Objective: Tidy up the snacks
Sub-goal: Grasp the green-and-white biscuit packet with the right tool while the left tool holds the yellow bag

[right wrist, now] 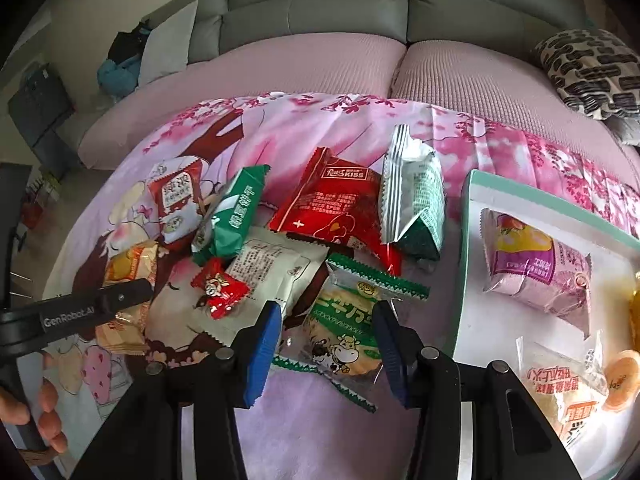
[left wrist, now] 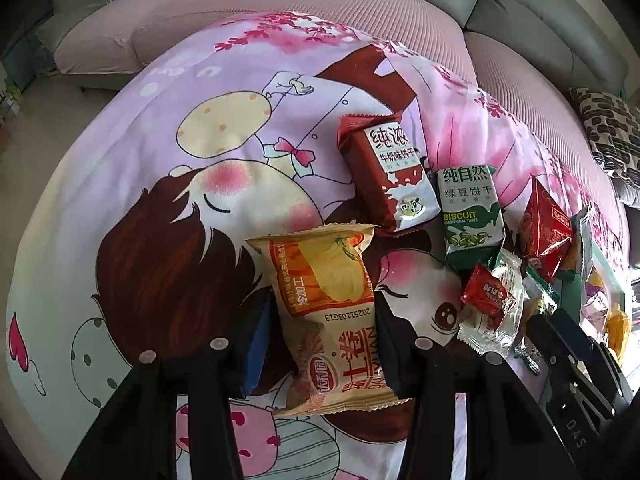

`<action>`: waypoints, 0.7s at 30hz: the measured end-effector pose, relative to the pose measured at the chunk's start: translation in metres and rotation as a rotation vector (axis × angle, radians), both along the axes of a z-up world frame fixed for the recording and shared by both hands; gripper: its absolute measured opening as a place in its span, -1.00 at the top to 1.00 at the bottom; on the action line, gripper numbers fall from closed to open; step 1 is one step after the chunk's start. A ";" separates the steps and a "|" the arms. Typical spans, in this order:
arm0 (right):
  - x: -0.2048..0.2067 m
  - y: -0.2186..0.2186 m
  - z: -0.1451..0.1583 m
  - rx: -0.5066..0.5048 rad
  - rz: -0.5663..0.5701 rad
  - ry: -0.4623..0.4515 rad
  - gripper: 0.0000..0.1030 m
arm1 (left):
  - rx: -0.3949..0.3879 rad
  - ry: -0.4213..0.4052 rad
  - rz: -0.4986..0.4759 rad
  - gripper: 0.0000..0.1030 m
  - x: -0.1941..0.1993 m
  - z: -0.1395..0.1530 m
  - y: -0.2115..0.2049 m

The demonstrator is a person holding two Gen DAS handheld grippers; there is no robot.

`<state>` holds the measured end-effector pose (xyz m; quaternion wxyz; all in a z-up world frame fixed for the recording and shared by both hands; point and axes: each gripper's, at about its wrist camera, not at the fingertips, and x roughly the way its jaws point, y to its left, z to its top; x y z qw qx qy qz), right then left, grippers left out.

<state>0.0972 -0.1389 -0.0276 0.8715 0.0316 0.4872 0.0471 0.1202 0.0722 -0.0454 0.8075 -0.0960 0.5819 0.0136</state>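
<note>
My left gripper (left wrist: 320, 344) points down at the cartoon cloth and is shut on an orange and beige roll-cake packet (left wrist: 320, 280), a blue pad against each long side. The right wrist view shows that packet (right wrist: 128, 268) under the left tool's black arm (right wrist: 100, 306). My right gripper (right wrist: 326, 354) stands open over a green and white cow-print packet (right wrist: 344, 340). That packet lies between the pads, with a gap on its left. To the right is a white tray with a teal rim (right wrist: 466, 240), holding a purple packet (right wrist: 536, 264) and an orange-lettered one (right wrist: 568, 392).
Loose snacks crowd the cloth: a red milk biscuit pack (left wrist: 384, 176), a green biscuit pack (left wrist: 472, 212), a red Kiss packet (right wrist: 332, 204), a white-green bag (right wrist: 416, 200) and a small red candy (right wrist: 220, 290). A pink-covered sofa (right wrist: 320, 68) lies behind. A hand (right wrist: 48, 420) grips the left tool.
</note>
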 end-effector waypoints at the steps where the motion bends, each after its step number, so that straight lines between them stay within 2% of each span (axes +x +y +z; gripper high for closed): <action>1: 0.001 -0.001 0.000 -0.004 -0.005 0.000 0.02 | 0.000 0.001 -0.001 0.05 0.000 0.000 0.000; 4: 0.002 -0.002 -0.001 -0.049 -0.026 0.002 0.02 | -0.008 0.004 -0.002 0.04 -0.001 -0.001 0.001; 14: 0.007 -0.008 -0.009 -0.048 -0.069 0.029 -0.04 | -0.014 0.013 -0.013 0.05 0.002 -0.003 0.002; 21: 0.006 0.002 -0.013 -0.105 -0.059 0.025 -0.12 | 0.000 0.019 -0.018 0.04 0.004 -0.004 -0.002</action>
